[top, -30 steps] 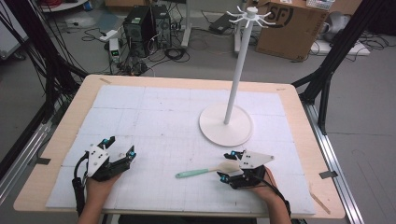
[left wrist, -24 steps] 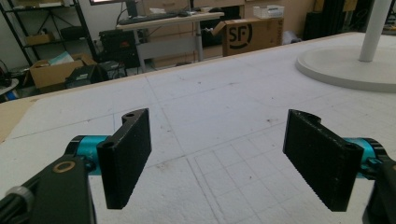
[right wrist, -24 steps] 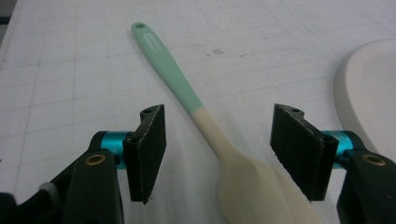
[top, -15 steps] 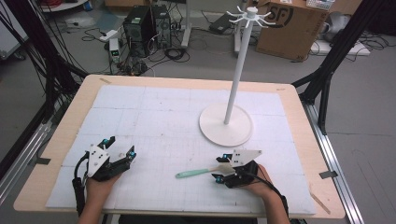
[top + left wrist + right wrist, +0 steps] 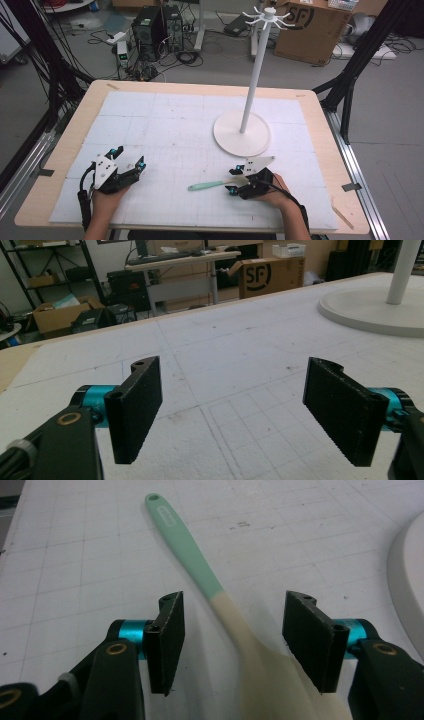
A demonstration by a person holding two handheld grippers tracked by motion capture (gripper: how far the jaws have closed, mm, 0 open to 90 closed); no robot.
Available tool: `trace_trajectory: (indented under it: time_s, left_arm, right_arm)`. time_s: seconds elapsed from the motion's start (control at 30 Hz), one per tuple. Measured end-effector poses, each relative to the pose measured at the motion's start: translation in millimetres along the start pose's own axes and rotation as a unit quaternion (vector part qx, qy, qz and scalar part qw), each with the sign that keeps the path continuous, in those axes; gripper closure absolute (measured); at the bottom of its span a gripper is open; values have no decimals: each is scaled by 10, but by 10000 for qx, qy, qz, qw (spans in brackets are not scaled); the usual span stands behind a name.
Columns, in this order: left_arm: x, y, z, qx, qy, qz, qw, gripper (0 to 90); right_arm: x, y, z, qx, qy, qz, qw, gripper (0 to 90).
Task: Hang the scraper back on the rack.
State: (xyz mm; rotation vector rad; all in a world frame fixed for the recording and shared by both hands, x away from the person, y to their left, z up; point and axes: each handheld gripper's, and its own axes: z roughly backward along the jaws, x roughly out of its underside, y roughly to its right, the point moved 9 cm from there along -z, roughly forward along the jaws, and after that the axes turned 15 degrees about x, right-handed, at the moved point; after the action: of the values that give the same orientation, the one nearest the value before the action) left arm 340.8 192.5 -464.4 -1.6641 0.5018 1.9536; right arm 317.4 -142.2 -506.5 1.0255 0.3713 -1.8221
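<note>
A spatula with a mint-green handle (image 5: 207, 185) and a cream blade lies flat on the white gridded mat near the front. In the right gripper view the spatula (image 5: 200, 560) runs away from me, its cream neck between my jaws without touching either. My right gripper (image 5: 234, 180) is open around that end (image 5: 230, 630). Its fingers (image 5: 170, 630) stand well apart. My left gripper (image 5: 129, 157) rests at the front left, open with nothing between its jaws (image 5: 232, 405). A white hanging stand (image 5: 242, 132) with a round base, tall pole and hooked top rises at the centre right.
The white mat (image 5: 165, 130) covers a wooden table (image 5: 75, 125). The stand's base (image 5: 380, 310) lies ahead of the left gripper, to its right. Cables, a computer tower and a cardboard box (image 5: 310, 30) sit on the floor beyond the table.
My right gripper has slid left and forward along the mat, bringing its open jaws around the spatula's cream end. The left gripper and the spatula stay put.
</note>
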Motion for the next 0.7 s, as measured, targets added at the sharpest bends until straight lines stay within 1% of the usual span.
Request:
trace_trajectory:
  time_s: [0.07,0.2,0.37,0.43,0.57,0.7]
  left_arm:
    - [0,0,0,1,-1,1,10000,243]
    - [1,4,-1,1,-1,1,10000,243]
    - [1,1,0,-2,-1,5,10000,243]
    - [1,1,-1,2,-4,-2,10000,243]
    - [1,-3,0,-6,-11,-4,10000,244]
    - [1,-1,-1,-2,-8,-1,10000,244]
  right_arm:
    - [6,-6,-19,29,-28,136,9999,457]
    - [12,-16,-18,-25,-75,92,9999,477]
    - [14,-16,-17,-44,-95,73,9999,543]
    - [13,-24,-15,-112,-81,85,9999,580]
    - [11,-26,-11,-98,-69,78,9999,637]
    - [12,-39,0,-124,-81,38,9999,753]
